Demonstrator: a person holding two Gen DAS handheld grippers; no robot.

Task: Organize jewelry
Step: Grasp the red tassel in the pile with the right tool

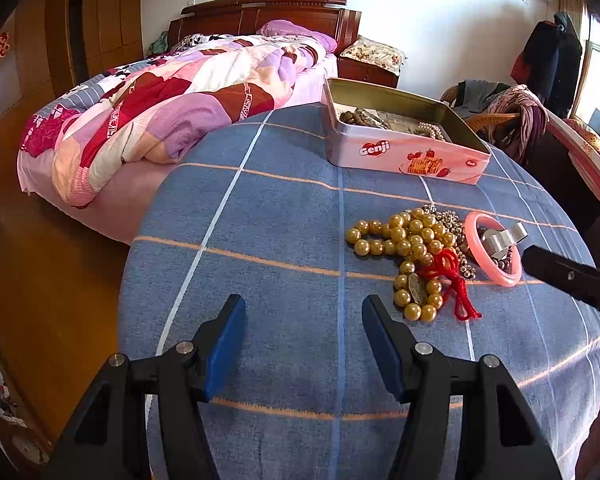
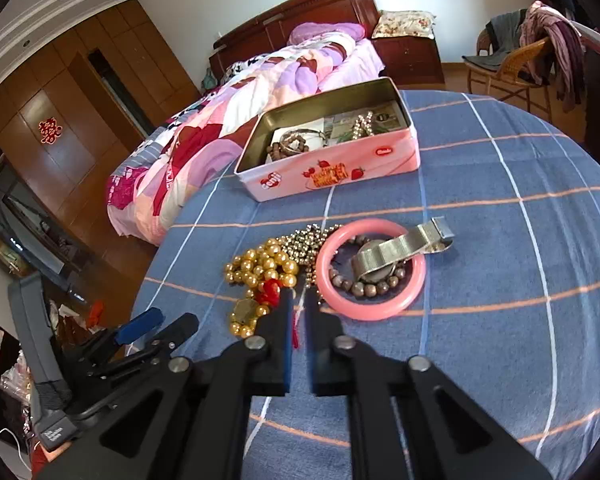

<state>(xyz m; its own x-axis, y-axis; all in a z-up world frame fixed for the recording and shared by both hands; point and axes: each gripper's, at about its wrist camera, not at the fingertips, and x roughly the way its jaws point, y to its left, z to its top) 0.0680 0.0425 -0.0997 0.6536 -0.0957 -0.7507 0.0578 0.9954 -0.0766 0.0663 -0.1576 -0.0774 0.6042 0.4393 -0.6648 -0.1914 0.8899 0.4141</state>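
Looking along our left gripper [image 1: 304, 320], we see its two blue pads spread wide apart above the blue checked cloth [image 1: 260, 208], and nothing is between them. Our right gripper [image 2: 297, 300] has its jaws almost together, with only a thin slit between them; a piece of the red cord [image 2: 270, 290] shows in that slit, but we cannot tell if the pads really press it.

Just far of the right gripper lies the pile of jewelry. The golden bead necklace [image 1: 404, 240] is on the left of the pile, and the red cord is knotted to it. A silver bead chain [image 2: 306, 240] lies just behind the golden beads. On the right is the pink bangle [image 2: 370, 268]; inside its ring lie a brown bead bracelet [image 2: 366, 289] and a silver mesh watch [image 2: 400, 248], whose band goes over the far rim of the bangle.

Farther on the cloth stands the open pink tin [image 2: 332, 168], well apart from the pile, and it holds some beads and pearls. Behind the table we see a bed [image 1: 172, 92].
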